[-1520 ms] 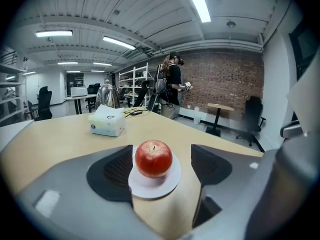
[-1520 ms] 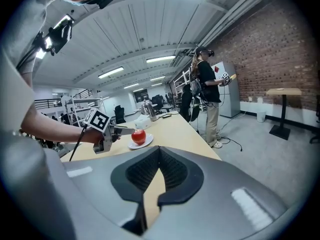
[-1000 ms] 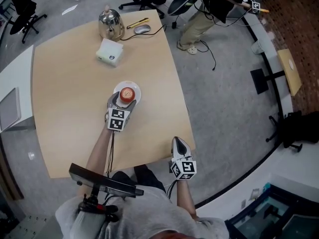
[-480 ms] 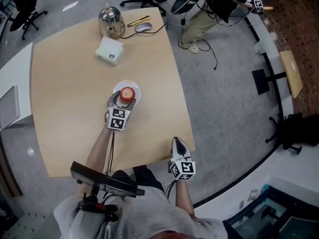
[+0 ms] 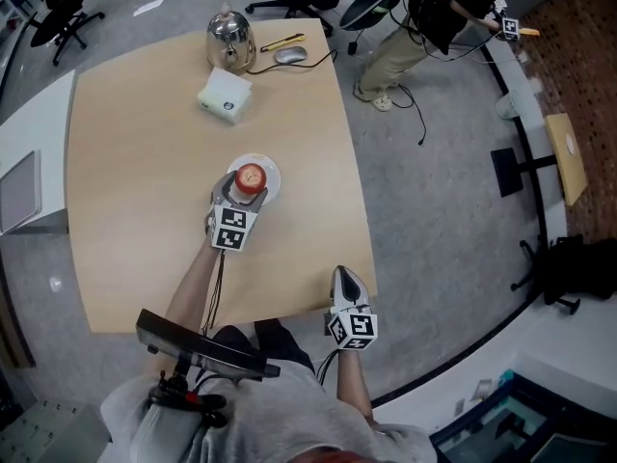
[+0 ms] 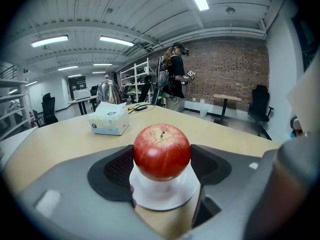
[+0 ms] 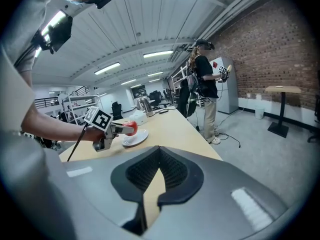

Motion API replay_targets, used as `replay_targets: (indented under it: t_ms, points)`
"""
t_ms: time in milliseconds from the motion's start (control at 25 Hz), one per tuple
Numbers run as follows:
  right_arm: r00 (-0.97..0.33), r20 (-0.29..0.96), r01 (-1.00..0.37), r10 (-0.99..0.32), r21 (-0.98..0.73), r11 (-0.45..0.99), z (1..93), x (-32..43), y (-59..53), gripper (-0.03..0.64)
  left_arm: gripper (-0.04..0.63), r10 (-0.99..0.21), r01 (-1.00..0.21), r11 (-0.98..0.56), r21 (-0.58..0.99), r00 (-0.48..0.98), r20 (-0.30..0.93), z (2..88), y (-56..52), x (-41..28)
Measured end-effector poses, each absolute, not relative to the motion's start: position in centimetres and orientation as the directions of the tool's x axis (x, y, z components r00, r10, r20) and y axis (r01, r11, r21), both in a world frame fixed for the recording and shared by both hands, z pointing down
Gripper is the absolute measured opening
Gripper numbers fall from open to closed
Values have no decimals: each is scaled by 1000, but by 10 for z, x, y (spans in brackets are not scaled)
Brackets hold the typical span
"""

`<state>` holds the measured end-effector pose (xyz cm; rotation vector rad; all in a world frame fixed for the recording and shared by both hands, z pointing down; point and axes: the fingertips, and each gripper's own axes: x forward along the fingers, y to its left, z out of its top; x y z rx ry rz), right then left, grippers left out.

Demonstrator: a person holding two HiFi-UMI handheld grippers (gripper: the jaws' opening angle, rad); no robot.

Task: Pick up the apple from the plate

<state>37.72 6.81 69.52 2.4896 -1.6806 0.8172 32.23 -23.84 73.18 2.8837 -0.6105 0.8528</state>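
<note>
Left gripper (image 6: 162,164): jaws have just been closing, pads (image 6: 120,166) gripping both sides of the apple (image 6: 161,146) | apple: upright on the white plate (image 6: 170,198), mid-table (image 6: 65,139), not yet lifted | right gripper (image 7: 159,166): clenched on nothing, off the table's near edge | task: grasp looks made, lift remains.

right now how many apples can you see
1: the apple on the white plate, between the jaws of the left gripper, which have just been closing. None seems hidden.
</note>
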Motion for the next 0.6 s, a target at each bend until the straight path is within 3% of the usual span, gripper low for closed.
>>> replay_targets:
  t_ms: [600]
  points:
    - [160, 382, -919, -910, -278, -278, 679, 341, 37, 6, 377, -446, -482, -874, -63, 743, 500, 668, -229, 256]
